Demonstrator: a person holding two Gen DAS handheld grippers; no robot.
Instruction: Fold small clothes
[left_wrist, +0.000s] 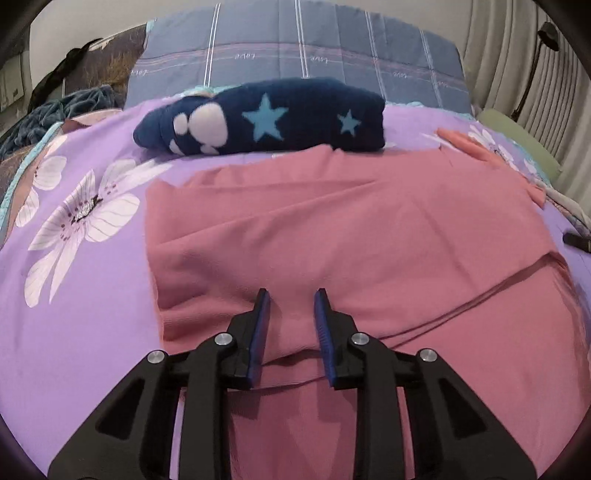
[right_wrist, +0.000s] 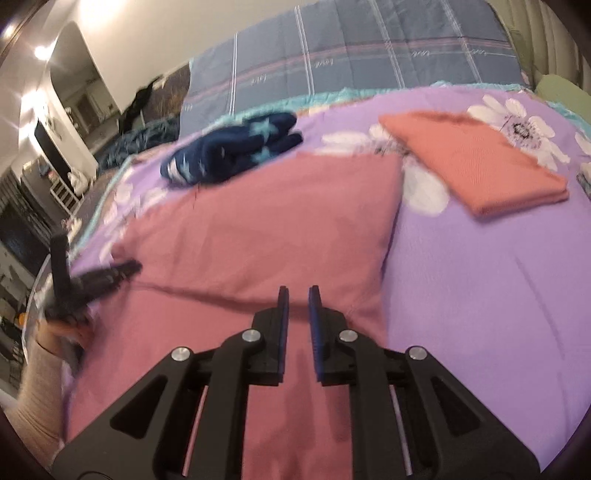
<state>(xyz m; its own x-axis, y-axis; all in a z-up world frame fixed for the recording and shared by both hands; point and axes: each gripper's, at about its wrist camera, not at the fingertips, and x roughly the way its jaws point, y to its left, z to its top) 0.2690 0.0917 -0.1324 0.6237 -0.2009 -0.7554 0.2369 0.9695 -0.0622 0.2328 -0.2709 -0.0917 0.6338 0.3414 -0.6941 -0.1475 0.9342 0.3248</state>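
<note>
Nearest the left camera, the left gripper (left_wrist: 291, 301) sits low over the near hem of the pink garment (left_wrist: 332, 229), its blue pads parted with only a soft hump of cloth between them, nothing pinched. The right gripper (right_wrist: 298, 295) hovers above the same garment (right_wrist: 258, 221) near its right edge, jaws a narrow gap apart and empty. The garment lies spread on the purple floral bedspread (left_wrist: 85, 288), a folded flap crossing its near part. To fold well, each gripper should probably close on a near corner through all layers, then carry both corners forward level, so the edges meet squarely. Further back rest a folded salmon cloth (right_wrist: 476, 162) and a navy star-patterned piece (left_wrist: 266, 118), then the plaid pillow (left_wrist: 295, 48)
</note>
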